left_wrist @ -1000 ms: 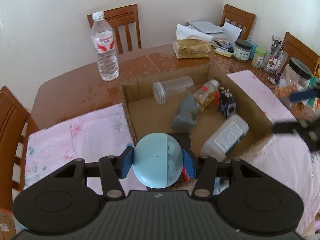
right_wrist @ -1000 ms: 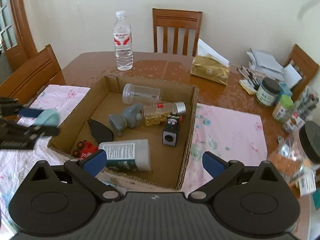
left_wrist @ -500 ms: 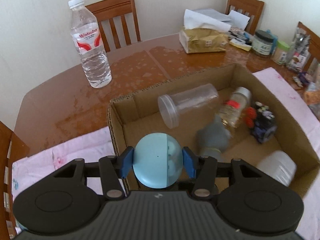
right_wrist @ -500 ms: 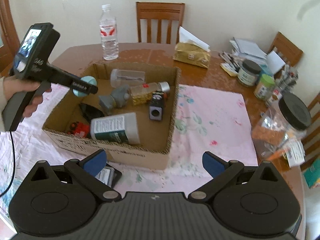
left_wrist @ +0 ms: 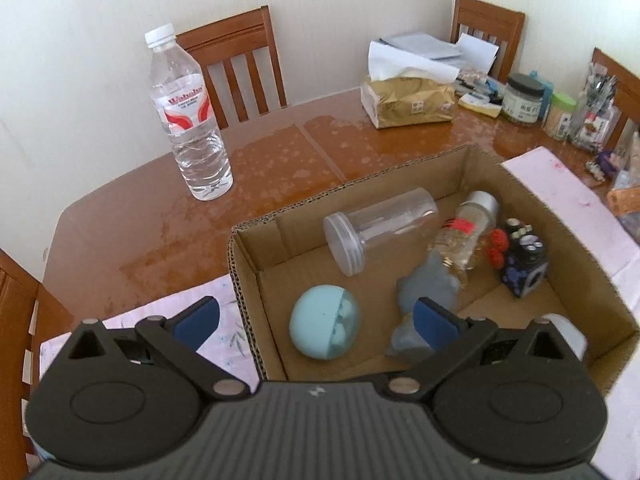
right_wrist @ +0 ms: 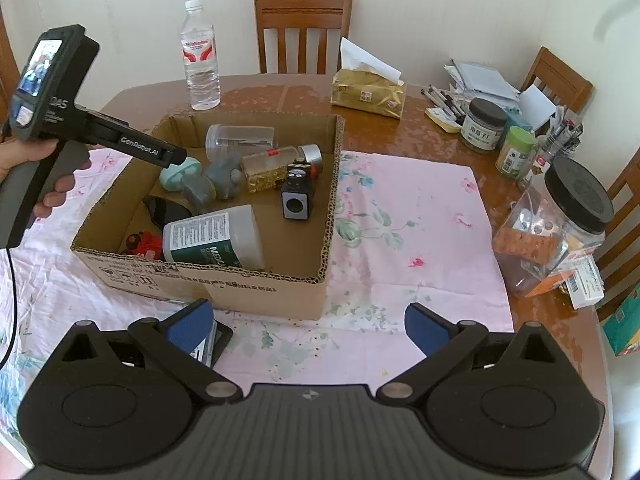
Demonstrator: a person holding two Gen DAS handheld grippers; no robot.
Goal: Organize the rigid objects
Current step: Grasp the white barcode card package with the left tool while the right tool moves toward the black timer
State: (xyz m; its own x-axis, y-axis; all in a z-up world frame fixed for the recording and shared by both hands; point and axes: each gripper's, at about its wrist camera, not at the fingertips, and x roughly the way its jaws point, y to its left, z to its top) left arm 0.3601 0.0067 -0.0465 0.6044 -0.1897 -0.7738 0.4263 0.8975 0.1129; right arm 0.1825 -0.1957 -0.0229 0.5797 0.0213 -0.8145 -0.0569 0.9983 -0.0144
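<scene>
A light blue ball (left_wrist: pixel 325 322) lies on the floor of the cardboard box (left_wrist: pixel 536 196), in its near left corner. My left gripper (left_wrist: pixel 316 322) hangs open just above it, not touching. The ball also shows in the right wrist view (right_wrist: pixel 179 173) under the left gripper (right_wrist: pixel 176 156). The box (right_wrist: pixel 256 284) also holds a clear jar (left_wrist: pixel 376 227), a glass bottle (left_wrist: pixel 464 232), a grey figure (left_wrist: pixel 424 296), a black cube (left_wrist: pixel 522 268) and a white bottle (right_wrist: pixel 214 238). My right gripper (right_wrist: pixel 306 326) is open and empty, in front of the box's near wall.
A water bottle (left_wrist: pixel 188 120) and a tissue pack (left_wrist: pixel 408 100) stand on the wooden table beyond the box. Jars and pens (right_wrist: pixel 516 140) crowd the right side, with a large black-lidded jar (right_wrist: pixel 560 220). A dark flat item (right_wrist: pixel 214 338) lies by my right gripper. Chairs ring the table.
My left gripper opened and let go of the blue ball, which now rests in the box. My right gripper pulled back from the box and stays open.
</scene>
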